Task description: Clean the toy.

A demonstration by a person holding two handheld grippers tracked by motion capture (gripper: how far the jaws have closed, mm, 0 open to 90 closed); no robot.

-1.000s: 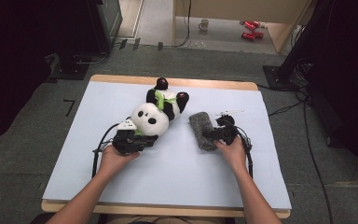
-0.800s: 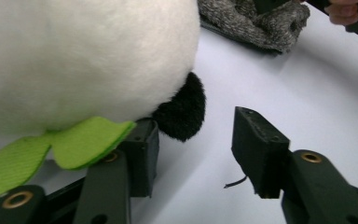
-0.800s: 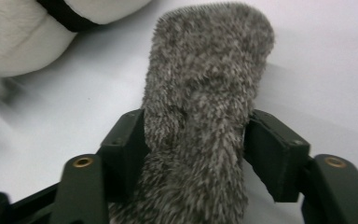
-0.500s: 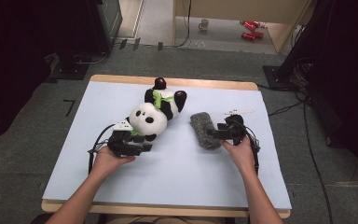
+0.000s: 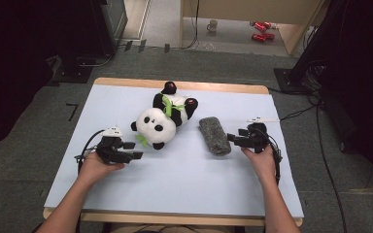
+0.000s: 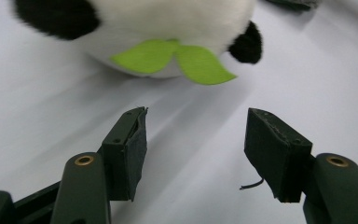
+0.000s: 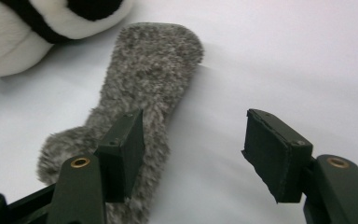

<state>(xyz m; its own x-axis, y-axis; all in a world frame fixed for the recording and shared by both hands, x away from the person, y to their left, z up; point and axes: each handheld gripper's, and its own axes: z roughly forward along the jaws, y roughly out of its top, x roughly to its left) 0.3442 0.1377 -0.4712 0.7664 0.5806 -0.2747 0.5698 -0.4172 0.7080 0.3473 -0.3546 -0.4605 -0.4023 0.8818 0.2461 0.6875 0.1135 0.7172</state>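
Grey fuzzy pad [image 7: 140, 107] just beyond the right gripper's [image 7: 193, 154] wide, empty, slightly narrowing jaws.

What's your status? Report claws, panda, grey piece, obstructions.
Left claw open, empty, just opened. Right claw open, empty, beside grey fuzzy piece. Plush panda lying loose on table. Nothing in the way.

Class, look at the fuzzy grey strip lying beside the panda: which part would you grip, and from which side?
Probably grip the grey strip across its narrow width, near the rounded end closest to the right gripper. It lies flat and long on the table, so its long edges offer the thinnest span. Come from the right, away from the panda on its left.
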